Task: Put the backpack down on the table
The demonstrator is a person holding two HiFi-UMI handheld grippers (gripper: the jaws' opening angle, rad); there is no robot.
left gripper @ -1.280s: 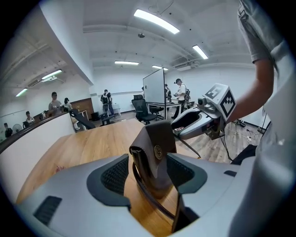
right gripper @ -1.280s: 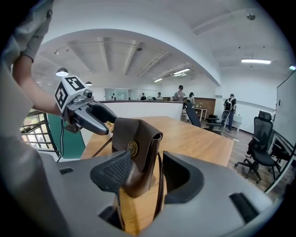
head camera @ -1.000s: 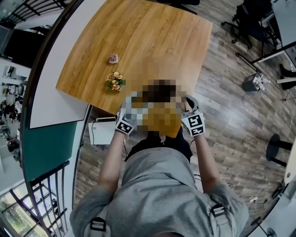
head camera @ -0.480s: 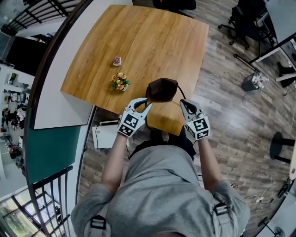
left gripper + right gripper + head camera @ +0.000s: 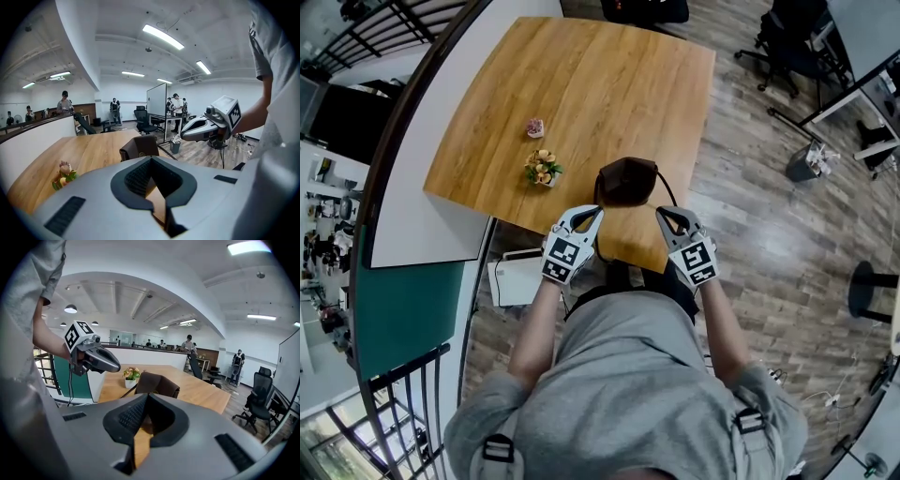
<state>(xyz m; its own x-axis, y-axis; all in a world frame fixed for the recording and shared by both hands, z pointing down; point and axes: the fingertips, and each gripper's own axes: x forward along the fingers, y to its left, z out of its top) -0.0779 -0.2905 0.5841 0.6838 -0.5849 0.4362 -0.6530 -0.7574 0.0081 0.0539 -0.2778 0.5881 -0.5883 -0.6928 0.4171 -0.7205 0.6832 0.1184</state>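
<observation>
**Backpack down, both jaws empty: mind the near edge**

The backpack (image 5: 628, 181) stands upright on the table (image 5: 581, 84), close to the near edge and towards its right side. My left gripper (image 5: 594, 214) and right gripper (image 5: 662, 215) hang just near of it, one on each side. Neither touches it. Both pairs of jaws are pressed together with nothing between them; through each I see only bare tabletop.

I judge the task all but done, so the risk is in spoiling it. The bag sits tall on a narrow footing beside the edge. A knock from either closed tip could tip it towards me and off the table. A dark strap (image 5: 667, 192) curves out on its right side, and a jaw catching that loop would drag the bag along. The potted flowers (image 5: 542, 167) to the left stand well apart and seem safe.

I cannot see the bag's base, so I cannot tell how squarely it rests. My grippers and arms cover the table's near edge below it. Whether any strap hangs over that edge I cannot tell.
</observation>
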